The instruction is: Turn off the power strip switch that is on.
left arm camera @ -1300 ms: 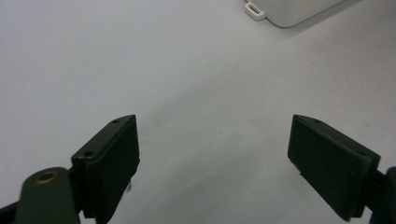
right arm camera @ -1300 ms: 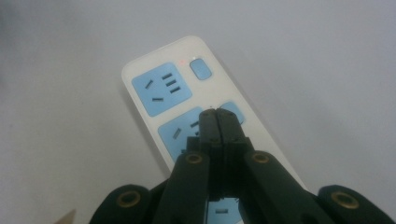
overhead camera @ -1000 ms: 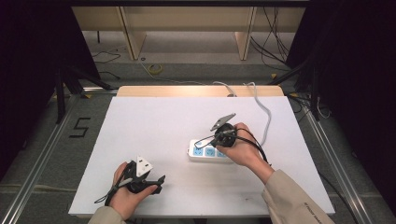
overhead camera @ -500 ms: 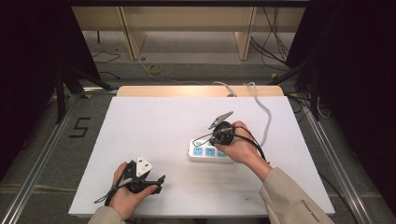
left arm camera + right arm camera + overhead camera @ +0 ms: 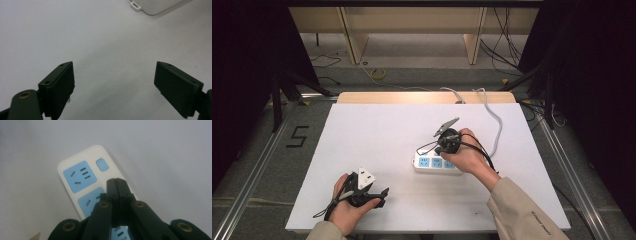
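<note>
- Power strip [image 5: 82,185] lay white on the table [image 5: 377,135], its switch [image 5: 102,165] at 12 o'clock of the right gripper [image 5: 117,182], jaws together.
- Left gripper [image 5: 113,82] rested at 8 o'clock of the strip, jaws apart, empty.

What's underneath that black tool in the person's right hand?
A white power strip with blue sockets lies on the white table beneath the shut right gripper. Its small blue switch shows; the fingers cover part of the nearer sockets.

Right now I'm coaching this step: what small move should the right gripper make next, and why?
Probably ease forward and down onto the switch. The right gripper is shut, hovering over the power strip just short of that button; a tiny red light glows beside it.
</note>
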